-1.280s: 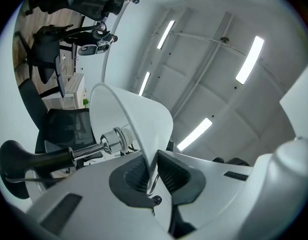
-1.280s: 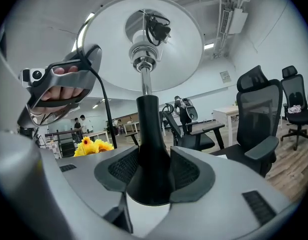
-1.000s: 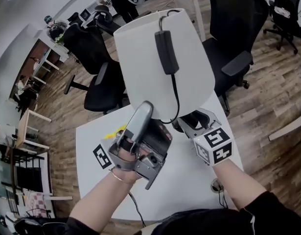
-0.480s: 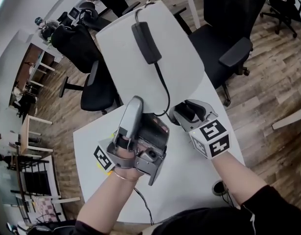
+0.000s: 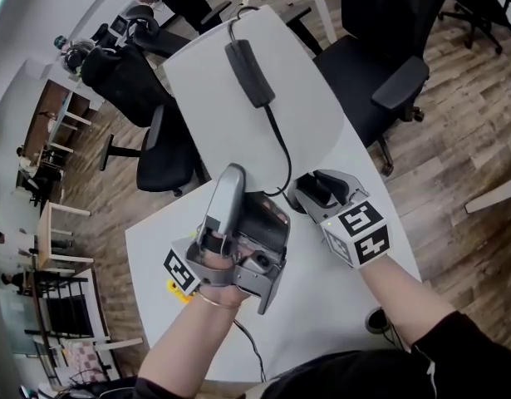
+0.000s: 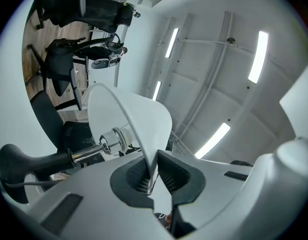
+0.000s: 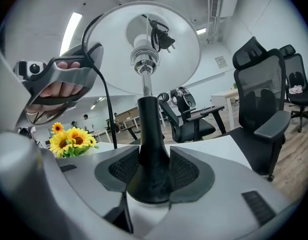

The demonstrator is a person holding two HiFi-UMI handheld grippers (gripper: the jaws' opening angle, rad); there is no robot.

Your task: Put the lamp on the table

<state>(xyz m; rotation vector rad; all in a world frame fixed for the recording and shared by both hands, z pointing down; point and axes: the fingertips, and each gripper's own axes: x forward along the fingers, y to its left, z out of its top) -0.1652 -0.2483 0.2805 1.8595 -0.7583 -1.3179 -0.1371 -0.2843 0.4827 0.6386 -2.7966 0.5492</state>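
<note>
Lamp (image 5: 207, 110): upper centre of head view, above table (image 5: 321, 302).
Left gripper (image 6: 152, 176): closed on lamp's shade rim (image 6: 124, 115), lower centre of its view.
Right gripper (image 7: 154, 171): closed on lamp's black stem (image 7: 152, 129), lower centre.

Head view steeply down, gripper views close, upward, sharing lamp (image 5: 213, 115)

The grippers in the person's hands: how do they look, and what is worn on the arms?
Both the left gripper and the right gripper are grey, with dark ribbed pads on the tongs and a cube of black-and-white square markers. A black cable trails from the left one. Dark sleeves.
</note>
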